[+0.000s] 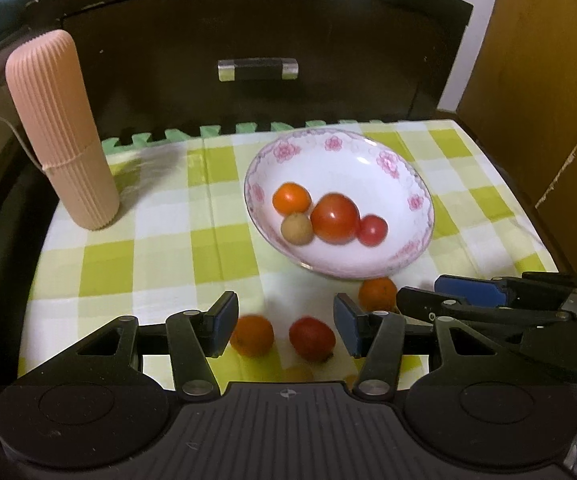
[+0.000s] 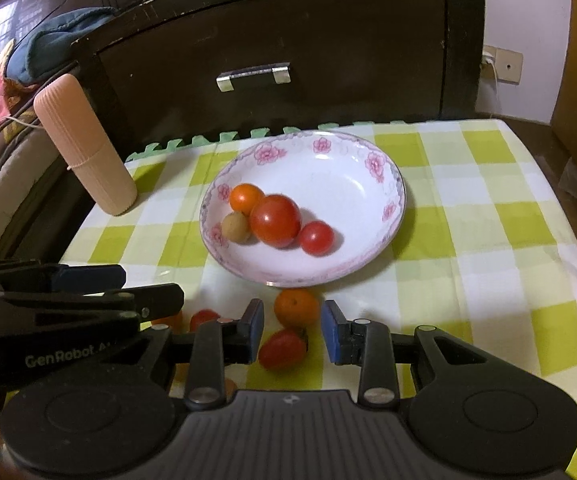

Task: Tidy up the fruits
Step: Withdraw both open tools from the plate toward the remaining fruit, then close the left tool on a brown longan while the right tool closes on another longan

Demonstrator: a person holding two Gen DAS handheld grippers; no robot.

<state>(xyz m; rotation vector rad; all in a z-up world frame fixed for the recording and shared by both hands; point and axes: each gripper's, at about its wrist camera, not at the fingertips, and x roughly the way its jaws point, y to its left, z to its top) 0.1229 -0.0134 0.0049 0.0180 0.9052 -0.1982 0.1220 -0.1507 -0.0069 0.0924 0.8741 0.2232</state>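
A white bowl [image 1: 348,168] [image 2: 328,184] with pink flowers holds an orange [image 1: 291,198], a big tomato [image 1: 334,218], a small tomato [image 1: 372,230] and a brown longan [image 1: 296,229]. On the cloth in front of it lie loose fruits. My left gripper [image 1: 285,326] [image 2: 152,286] is open, with an orange fruit [image 1: 252,336] and a red tomato [image 1: 311,338] below the gap. My right gripper [image 2: 293,330] [image 1: 418,288] is open over an oblong tomato [image 2: 282,348]. An orange [image 2: 296,307] [image 1: 377,294] lies just past its fingertips.
A tall pink ribbed case [image 1: 62,128] [image 2: 84,140] stands at the back left of the green-and-white checked cloth [image 1: 168,240]. A dark wooden drawer front with a metal handle [image 1: 257,69] rises behind the table. The two grippers are close side by side.
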